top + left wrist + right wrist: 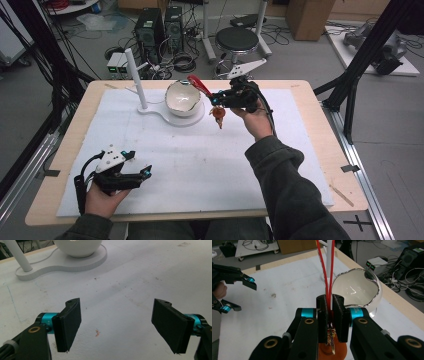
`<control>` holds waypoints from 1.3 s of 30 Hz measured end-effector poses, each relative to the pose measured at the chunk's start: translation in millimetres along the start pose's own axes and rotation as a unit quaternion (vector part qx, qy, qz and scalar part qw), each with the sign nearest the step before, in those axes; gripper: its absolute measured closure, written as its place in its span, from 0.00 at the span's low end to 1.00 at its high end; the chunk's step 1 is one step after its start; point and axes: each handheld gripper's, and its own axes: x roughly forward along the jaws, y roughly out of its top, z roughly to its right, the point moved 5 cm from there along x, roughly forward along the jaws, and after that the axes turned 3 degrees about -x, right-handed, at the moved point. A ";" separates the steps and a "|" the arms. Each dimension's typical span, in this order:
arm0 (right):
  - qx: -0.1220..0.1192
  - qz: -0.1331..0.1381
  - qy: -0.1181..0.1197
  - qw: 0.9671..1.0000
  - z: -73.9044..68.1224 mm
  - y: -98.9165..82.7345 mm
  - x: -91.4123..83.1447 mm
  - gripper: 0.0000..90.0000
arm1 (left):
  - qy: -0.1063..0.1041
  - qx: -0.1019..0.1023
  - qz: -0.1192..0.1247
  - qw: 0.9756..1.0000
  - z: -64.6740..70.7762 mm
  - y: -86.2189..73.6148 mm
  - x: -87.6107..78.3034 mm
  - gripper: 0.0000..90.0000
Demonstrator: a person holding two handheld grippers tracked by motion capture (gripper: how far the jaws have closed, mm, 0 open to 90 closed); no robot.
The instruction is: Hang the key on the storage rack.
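Note:
My right gripper point(215, 98) point(330, 307) is shut on a red cord loop point(199, 85) point(327, 270), held above the table just right of a white bowl point(182, 97) point(355, 288). An orange charm point(218, 114) point(333, 350) hangs from the cord below the jaws. The bowl sits on a white stand base point(150, 111) point(62, 265) that carries an upright white post point(136, 77). My left gripper point(147, 171) point(120, 322) rests at the front left of the white mat point(210, 160), open with nothing between its pads; the right gripper view has it at far left point(237, 293).
The mat covers most of a wooden table point(320, 130). Black frame struts point(360, 60) rise at the right and left of the table. A stool point(236, 40), computer towers point(150, 30) and cables stand on the floor behind.

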 end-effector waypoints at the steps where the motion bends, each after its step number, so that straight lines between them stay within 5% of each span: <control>1: -0.002 -0.002 0.000 1.000 -0.8 1.3 1.6 0.92 | 0.000 0.000 0.000 1.000 0.0 0.1 0.0 0.27; 39: -0.029 -0.018 0.029 0.999 -23.5 34.1 55.6 0.92 | 0.004 0.002 0.002 1.000 -1.4 0.2 -1.7 0.27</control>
